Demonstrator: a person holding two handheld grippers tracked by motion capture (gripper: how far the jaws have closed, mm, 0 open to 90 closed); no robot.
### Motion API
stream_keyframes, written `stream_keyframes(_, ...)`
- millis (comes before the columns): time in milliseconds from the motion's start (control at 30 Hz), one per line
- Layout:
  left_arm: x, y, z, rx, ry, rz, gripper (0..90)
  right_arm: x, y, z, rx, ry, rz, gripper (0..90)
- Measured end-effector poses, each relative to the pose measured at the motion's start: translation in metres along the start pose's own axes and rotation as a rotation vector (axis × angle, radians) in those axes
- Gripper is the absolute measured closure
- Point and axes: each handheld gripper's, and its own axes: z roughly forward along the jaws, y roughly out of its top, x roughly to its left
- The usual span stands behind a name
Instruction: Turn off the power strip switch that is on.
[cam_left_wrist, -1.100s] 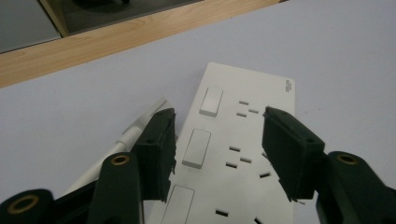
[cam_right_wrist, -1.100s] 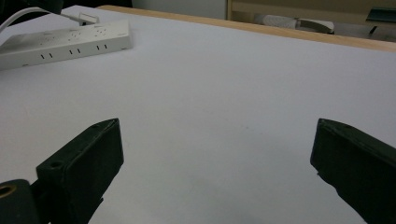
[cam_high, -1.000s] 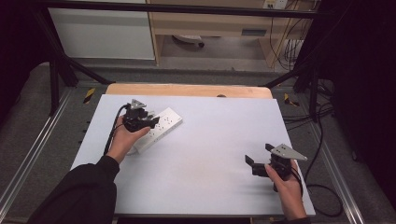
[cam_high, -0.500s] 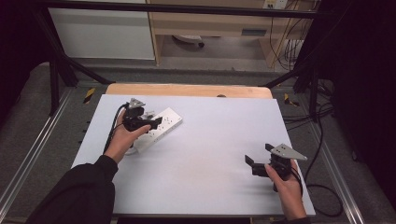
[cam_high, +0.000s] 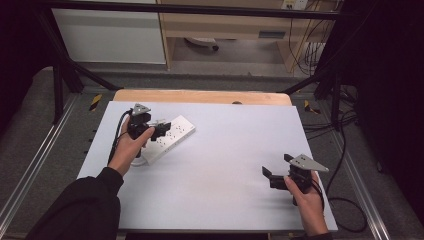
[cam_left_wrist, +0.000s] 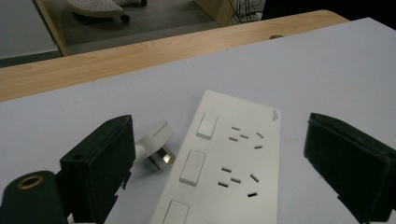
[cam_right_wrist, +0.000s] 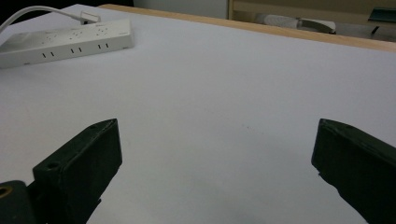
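A white power strip (cam_high: 172, 134) lies at the back left of the white tabletop (cam_high: 225, 150). My left gripper (cam_high: 159, 131) hovers over its near end, open wide; its jaws have just been opening. In the left gripper view the strip (cam_left_wrist: 224, 163), with its switches and sockets, lies between and below the jaws of the left gripper (cam_left_wrist: 217, 123), untouched. A white plug (cam_left_wrist: 154, 147) lies loose beside the strip. My right gripper (cam_high: 272, 177) rests at the front right, open and holding nothing. From the right gripper (cam_right_wrist: 215, 172) the strip (cam_right_wrist: 65, 44) and its white cable (cam_right_wrist: 37, 10) show far off.
A wooden table edge (cam_high: 200, 96) runs along the back of the white top. Beyond it stand a white cabinet (cam_high: 110, 35) and a wooden shelf unit (cam_high: 230, 25). Black frame legs and cables (cam_high: 320, 50) flank the table on the right.
The left hand has drawn back a little toward the left from the power strip. The right hand and the strip have kept still.
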Motion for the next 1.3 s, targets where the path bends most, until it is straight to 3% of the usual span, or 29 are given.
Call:
stream_keyframes(700, -0.005, 0.008, -0.030, -0.026, -0.031, 0.011, 8.6, 0.000, 0.000, 0.000, -0.003, 0.010, 0.001, 2.0)
stream_keyframes(1300, -0.007, 0.011, -0.056, -0.054, -0.033, 0.019, 7.6, 0.000, 0.000, -0.001, -0.006, 0.015, 0.001, 1.9)
